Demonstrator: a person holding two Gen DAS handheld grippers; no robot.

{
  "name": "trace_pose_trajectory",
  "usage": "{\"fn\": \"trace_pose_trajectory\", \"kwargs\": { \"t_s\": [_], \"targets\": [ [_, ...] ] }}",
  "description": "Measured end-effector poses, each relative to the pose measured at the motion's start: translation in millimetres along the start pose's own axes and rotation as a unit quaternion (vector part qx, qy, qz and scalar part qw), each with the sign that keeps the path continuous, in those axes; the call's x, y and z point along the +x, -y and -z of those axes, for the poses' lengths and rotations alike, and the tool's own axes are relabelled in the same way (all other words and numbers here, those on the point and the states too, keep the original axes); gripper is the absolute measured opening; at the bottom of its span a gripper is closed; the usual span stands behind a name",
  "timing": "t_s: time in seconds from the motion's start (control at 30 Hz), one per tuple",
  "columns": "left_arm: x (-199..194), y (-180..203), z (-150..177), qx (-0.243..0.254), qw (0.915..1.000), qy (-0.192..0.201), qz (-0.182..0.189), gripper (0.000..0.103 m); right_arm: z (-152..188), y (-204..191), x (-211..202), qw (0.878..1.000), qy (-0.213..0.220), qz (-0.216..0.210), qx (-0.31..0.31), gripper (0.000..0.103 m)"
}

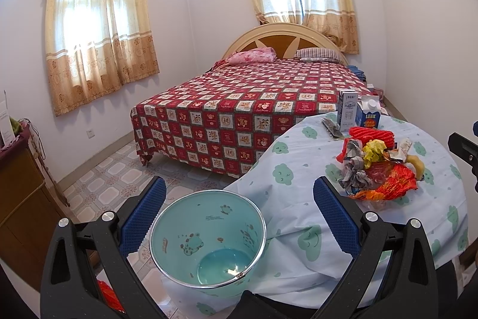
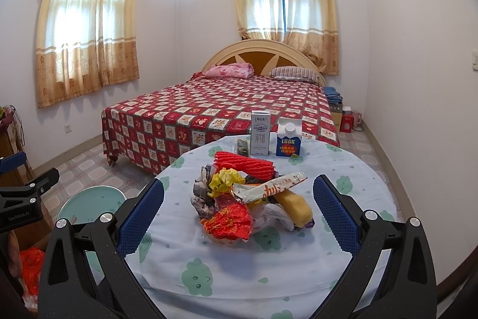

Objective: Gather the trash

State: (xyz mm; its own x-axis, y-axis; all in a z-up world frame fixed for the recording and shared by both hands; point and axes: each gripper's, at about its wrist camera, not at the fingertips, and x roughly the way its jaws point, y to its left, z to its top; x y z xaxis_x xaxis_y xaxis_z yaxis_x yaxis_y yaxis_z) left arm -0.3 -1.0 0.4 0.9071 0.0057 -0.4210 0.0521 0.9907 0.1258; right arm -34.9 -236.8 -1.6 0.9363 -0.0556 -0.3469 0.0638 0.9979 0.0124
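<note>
Between the spread fingers of the left gripper (image 1: 239, 217) we found the bin (image 1: 209, 244), a pale green pail standing on the floor just beside the hanging edge of the tablecloth (image 1: 298, 229). Its interior was bare; we saw no refuse in it. The left gripper stood wide and held nothing.

Directly ahead of the right gripper (image 2: 239, 217), and framed by its two blue pads, lay the trash pile (image 2: 248, 199) on the round table (image 2: 358, 169). We noted a red ridged wrapper, a crumpled yellow paper, a long snack wrapper lying across the top, a yellowish spongy piece, clear film and a red foil wrapper nearest the claw. The right gripper was likewise wide, touching none of it, and empty.

Beyond the pile, further from the claw, stood a tall grey-white carton (image 2: 260, 133) and a blue carton (image 2: 288, 141), both upright, with a small dark packet just left of them. We could not tell whether these counted as refuse.

In our judgement the task had barely begun: nothing was collected, and the whole pile was left to be moved. The bin sat to the left of and below the pile, off the table's edge, well apart from the right claw.
</note>
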Motion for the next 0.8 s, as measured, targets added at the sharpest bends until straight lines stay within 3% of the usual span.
{"fn": "trace_pose_trajectory", "kwargs": {
  "t_s": [0.8],
  "targets": [
    [7.6,-3.2,8.3,0.006,0.9999,-0.009,-0.002,0.097,8.5,4.6,8.7,1.0,-0.009,0.007,0.009,0.098]
  ]
}}
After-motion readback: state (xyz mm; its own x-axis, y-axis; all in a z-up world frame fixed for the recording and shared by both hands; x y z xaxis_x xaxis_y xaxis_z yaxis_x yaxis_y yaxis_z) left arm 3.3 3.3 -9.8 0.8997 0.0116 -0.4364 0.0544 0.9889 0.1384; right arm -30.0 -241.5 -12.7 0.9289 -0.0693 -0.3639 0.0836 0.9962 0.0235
